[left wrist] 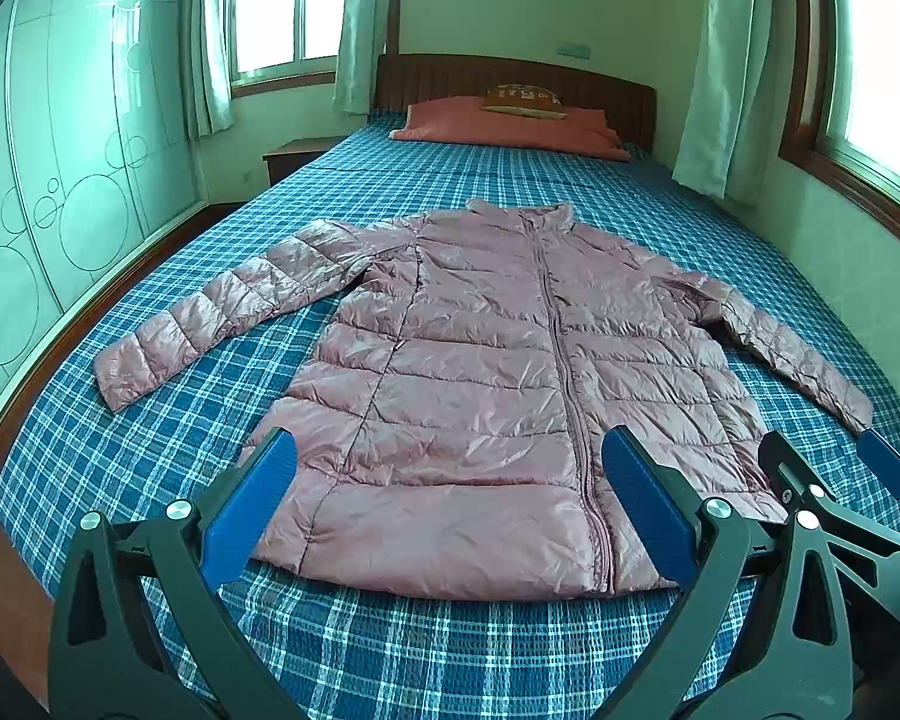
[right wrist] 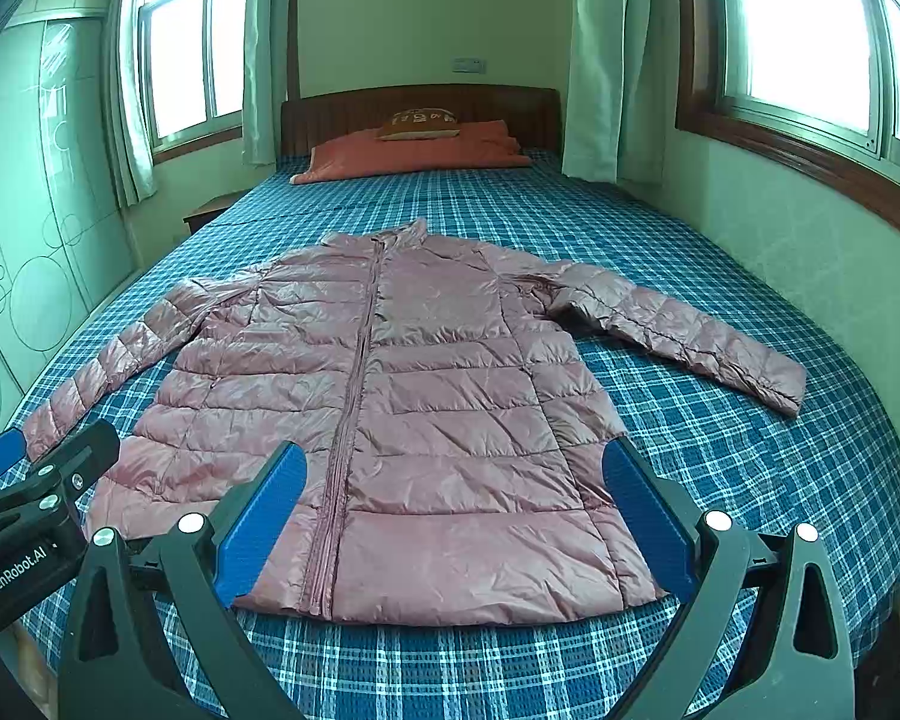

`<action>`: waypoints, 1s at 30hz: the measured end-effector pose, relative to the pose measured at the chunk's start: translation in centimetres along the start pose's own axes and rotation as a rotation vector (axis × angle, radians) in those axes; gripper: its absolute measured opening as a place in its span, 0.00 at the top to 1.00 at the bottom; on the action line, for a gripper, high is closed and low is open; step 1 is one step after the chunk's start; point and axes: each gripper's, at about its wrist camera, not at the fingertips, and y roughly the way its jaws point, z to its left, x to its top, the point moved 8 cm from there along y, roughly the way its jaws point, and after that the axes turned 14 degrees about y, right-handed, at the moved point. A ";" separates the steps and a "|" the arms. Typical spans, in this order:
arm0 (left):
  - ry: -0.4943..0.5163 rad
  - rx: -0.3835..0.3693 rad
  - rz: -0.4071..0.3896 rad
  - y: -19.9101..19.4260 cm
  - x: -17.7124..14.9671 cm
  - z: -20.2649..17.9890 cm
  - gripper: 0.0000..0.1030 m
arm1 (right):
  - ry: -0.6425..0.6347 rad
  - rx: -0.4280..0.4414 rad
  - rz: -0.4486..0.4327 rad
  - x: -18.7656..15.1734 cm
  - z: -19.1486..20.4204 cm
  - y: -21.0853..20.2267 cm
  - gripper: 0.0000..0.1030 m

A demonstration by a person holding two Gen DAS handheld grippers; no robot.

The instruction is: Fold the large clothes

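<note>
Bed (left wrist: 150, 450) with blue plaid cover, headboard at far end. Pink quilted jacket (left wrist: 480, 390) lies flat on it, zipped, front up, sleeves spread to both sides. Left gripper (left wrist: 450, 504) and right gripper (right wrist: 456, 516) hover above its hem, jaws wide apart, holding nothing.

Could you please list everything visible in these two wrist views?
jacket: one, pink quilted, spread flat and zipped on the bed, sleeves out
bed cover: one, blue plaid, under the jacket
pillow: one, orange-red, by the headboard
cushion: one, brown patterned, on the pillow
headboard: one, dark wood, far end
curtains: pale green, at the windows
wardrobe: one, pale with circles, left
left gripper: blue pads, open above the hem
right gripper: blue pads, open above the hem
</note>
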 end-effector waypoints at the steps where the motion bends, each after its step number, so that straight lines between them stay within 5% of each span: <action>1: 0.001 -0.001 0.000 0.0 0.0 0.0 0.02 | -0.001 0.000 0.001 -0.1 0.0 0.0 0.05; 30: 0.000 0.000 0.002 0.0 -0.1 0.1 0.02 | -0.004 -0.002 0.002 -0.1 0.0 0.0 0.05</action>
